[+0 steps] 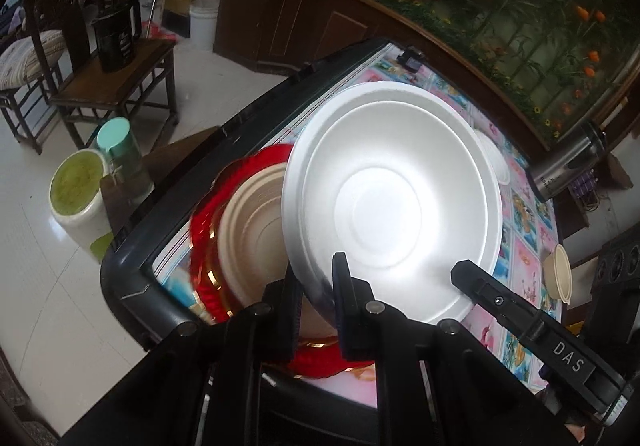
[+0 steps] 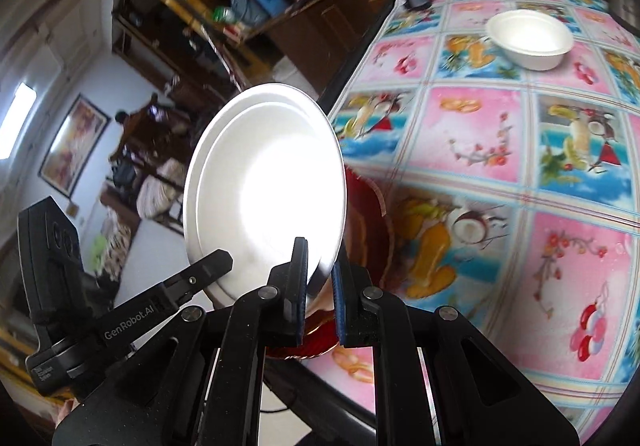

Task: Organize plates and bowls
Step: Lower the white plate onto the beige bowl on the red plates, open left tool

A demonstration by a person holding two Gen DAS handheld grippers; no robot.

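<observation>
A white foam plate (image 1: 392, 197) hangs tilted above the table's left edge, and both grippers hold it. My left gripper (image 1: 318, 276) is shut on its lower left rim. My right gripper (image 2: 320, 256) is shut on the lower right rim of the same plate (image 2: 268, 181). Each gripper shows in the other's view: the right gripper (image 1: 464, 272) and the left gripper (image 2: 222, 260). Below the plate, a beige bowl (image 1: 248, 221) sits on a red plate (image 1: 204, 217) with gold trim. A white bowl (image 2: 528, 37) stands far back on the table.
The table (image 2: 480, 149) wears a pink and blue picture cloth. A small beige cup (image 1: 558, 274) and a steel flask (image 1: 568, 161) stand at its right side. On the floor to the left are a white bucket (image 1: 76, 197), a teal-capped bottle (image 1: 124, 157) and wooden chairs (image 1: 116, 81).
</observation>
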